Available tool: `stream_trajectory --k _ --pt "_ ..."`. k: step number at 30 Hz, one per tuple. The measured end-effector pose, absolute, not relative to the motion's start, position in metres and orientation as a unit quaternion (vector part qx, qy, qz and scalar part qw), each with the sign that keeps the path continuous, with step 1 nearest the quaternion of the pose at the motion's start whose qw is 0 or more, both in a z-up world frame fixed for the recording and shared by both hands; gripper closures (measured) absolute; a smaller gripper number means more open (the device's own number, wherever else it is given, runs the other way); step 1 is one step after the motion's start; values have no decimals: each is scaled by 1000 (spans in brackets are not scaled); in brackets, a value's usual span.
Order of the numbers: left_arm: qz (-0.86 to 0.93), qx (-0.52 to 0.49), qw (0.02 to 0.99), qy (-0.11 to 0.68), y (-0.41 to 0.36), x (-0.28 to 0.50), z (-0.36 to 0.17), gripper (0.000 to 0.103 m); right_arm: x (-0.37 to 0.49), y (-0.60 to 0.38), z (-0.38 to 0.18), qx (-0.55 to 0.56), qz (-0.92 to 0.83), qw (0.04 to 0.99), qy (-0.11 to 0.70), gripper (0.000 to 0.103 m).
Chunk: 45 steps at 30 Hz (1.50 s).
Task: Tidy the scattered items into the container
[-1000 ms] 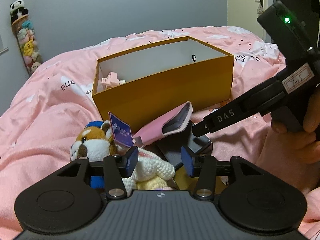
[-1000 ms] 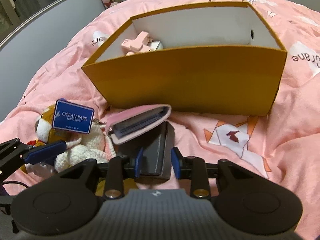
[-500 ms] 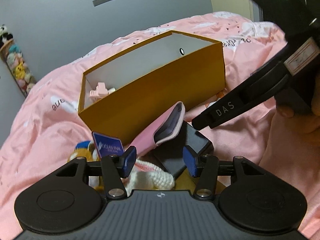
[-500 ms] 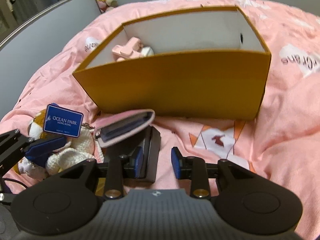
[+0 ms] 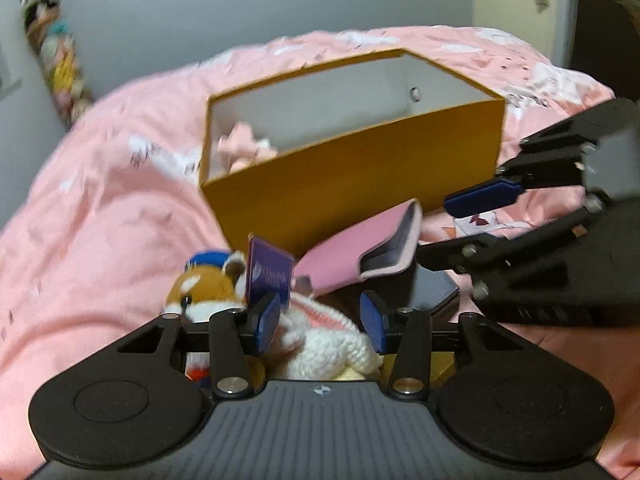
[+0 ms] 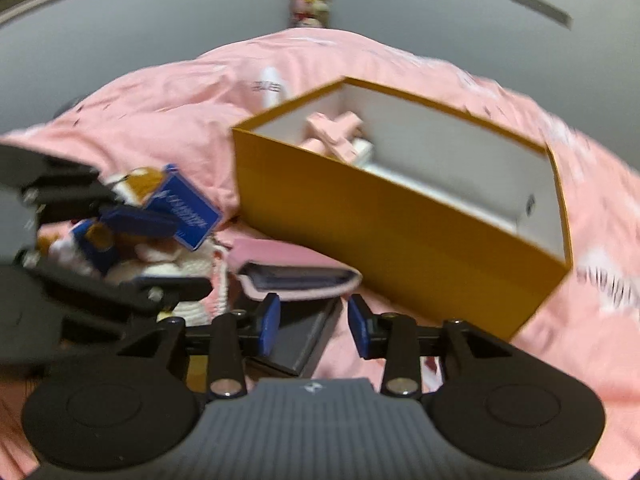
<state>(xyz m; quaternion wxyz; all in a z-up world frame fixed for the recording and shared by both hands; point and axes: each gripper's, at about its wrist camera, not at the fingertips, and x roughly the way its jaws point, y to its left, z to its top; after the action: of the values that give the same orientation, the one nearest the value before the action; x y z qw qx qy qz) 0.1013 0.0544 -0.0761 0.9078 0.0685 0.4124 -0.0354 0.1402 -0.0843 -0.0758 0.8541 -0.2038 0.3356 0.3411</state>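
Observation:
An orange box [image 5: 360, 184] [image 6: 400, 232] stands open on the bed with pink clips [image 5: 244, 148] inside. In front of it lie a pink wallet [image 5: 360, 256] [image 6: 296, 280], a dark flat box [image 5: 432, 288] [image 6: 304, 336], a brown plush toy [image 5: 204, 284] with a blue tag [image 5: 268, 276], and a white knitted toy [image 5: 328, 336]. My left gripper [image 5: 320, 322] [image 6: 160, 250] is closing with the knitted toy between its jaws; I cannot tell if the pads touch it. My right gripper [image 6: 314, 324] [image 5: 452, 228] is opening over the dark box's corner, holding nothing.
A pink duvet [image 5: 100, 220] covers the whole bed and is rumpled around the box. A tall tube of small plush toys [image 5: 52, 48] leans on the grey wall at the back left. A door [image 5: 520, 8] is at the back right.
My right gripper has rolled, so its view tilts, and its jaws have widened a little. The left jaws have narrowed around the knitted toy. Both views are blurred by motion.

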Motion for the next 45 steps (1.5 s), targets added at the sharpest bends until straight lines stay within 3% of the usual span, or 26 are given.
stream_trajectory --k 3,12,21,26,28,39,42,43,45 --pt "-36 59 900 430 61 103 -76 61 130 -71 -74 -260 354 843 309 61" --pt "-46 15 888 456 80 111 -76 63 104 -33 -85 -428 393 778 240 60" --pt "-58 -4 886 460 82 122 -85 63 114 -7 -98 -505 387 743 208 57" --pt "-58 -14 888 457 87 124 -90 63 125 -2 -110 -525 382 731 211 60" --pt "-57 -19 888 456 89 124 -91 63 127 -1 -115 -535 378 727 207 66" --pt "-71 -29 895 439 87 119 -85 63 148 -33 -97 -431 347 790 264 75" --pt "-80 -34 896 435 83 118 -84 63 161 -55 -85 -355 320 823 308 79" --pt "-82 -35 897 434 82 118 -84 63 168 -65 -81 -319 310 833 328 86" --pt "-87 -35 897 431 78 119 -83 63 184 -87 -75 -235 293 847 375 86"
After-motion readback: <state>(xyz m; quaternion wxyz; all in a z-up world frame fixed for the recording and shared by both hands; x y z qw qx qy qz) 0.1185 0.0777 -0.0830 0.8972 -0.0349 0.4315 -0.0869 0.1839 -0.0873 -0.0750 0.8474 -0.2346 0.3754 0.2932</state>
